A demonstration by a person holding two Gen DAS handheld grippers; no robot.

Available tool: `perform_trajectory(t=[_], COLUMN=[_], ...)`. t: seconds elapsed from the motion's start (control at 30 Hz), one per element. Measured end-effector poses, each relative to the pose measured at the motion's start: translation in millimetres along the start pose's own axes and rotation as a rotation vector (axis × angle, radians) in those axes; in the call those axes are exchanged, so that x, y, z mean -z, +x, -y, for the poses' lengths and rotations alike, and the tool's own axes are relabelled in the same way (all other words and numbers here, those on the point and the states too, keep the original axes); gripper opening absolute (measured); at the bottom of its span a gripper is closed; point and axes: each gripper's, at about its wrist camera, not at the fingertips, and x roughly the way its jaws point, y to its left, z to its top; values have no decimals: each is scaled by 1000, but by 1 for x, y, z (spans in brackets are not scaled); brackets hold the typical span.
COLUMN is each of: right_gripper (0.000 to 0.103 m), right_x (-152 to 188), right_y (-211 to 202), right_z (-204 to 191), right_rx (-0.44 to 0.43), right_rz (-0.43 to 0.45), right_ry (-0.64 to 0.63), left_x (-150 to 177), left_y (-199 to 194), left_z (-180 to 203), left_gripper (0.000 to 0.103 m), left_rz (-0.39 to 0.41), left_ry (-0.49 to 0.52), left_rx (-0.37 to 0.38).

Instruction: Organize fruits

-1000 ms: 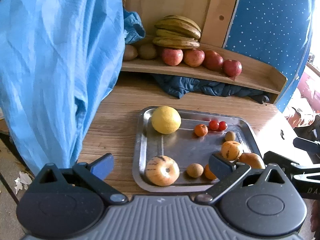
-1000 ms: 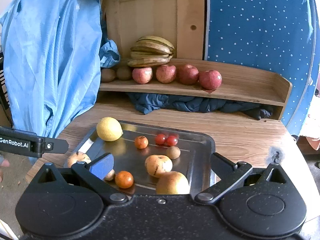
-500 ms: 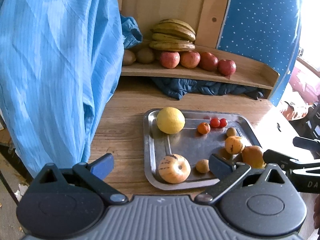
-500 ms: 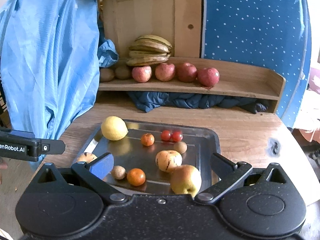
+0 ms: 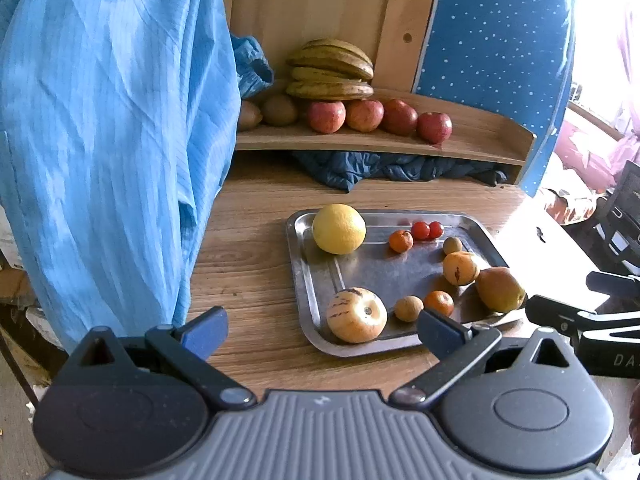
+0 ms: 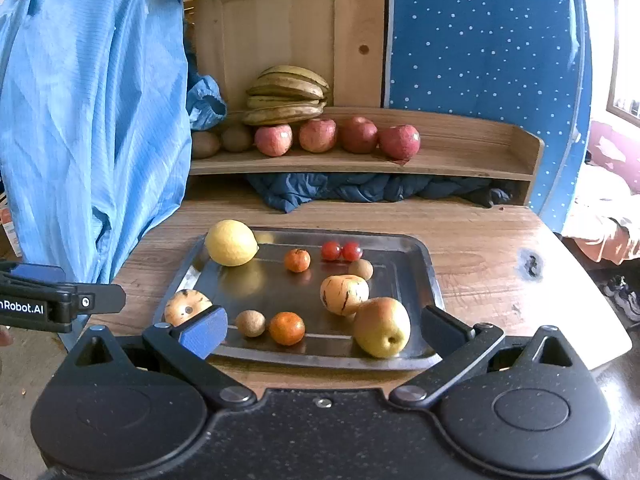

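Observation:
A steel tray (image 5: pixel 316 280) (image 6: pixel 424 264) on the wooden table holds a yellow lemon (image 5: pixel 339 229) (image 6: pixel 231 243), two striped pale fruits (image 5: pixel 356 315) (image 6: pixel 344 294), a pear (image 5: pixel 500 289) (image 6: pixel 382 327), two small oranges (image 6: pixel 287 328), two cherry tomatoes (image 6: pixel 341 251) and small brown fruits (image 6: pixel 250 323). My left gripper (image 5: pixel 320 330) is open and empty, in front of the tray's near-left corner. My right gripper (image 6: pixel 320 328) is open and empty, at the tray's near edge, with the pear just inside its right finger.
A wooden shelf (image 6: pixel 460 160) at the back carries bananas (image 6: pixel 286 94), several red apples (image 6: pixel 336 136) and brown fruits (image 6: pixel 220 142). Dark blue cloth (image 6: pixel 360 190) lies under it. A light blue garment (image 5: pixel 100 140) hangs at the left. The table edge is at the right.
Both grippers have pulled back and up from the tray, so the fruits sit farther off in both views. The fruits have not moved. Both grippers stay open.

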Motion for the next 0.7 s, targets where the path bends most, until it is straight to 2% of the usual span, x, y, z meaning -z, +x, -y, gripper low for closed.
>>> perform_trajectory(t=[0.43,0.7], right_gripper=[102,102], right_x=[18,25], right_y=[-33,-40], right_z=[-25,-28], right_rx=[52,65], right_rz=[43,43], right_ry=[37,39], left_x=[14,19], left_y=[-27,-30], left_z=[-10,-8], left_gripper=[103,103], left_rz=[36,25], left_ry=[35,38], left_rx=[40,55])
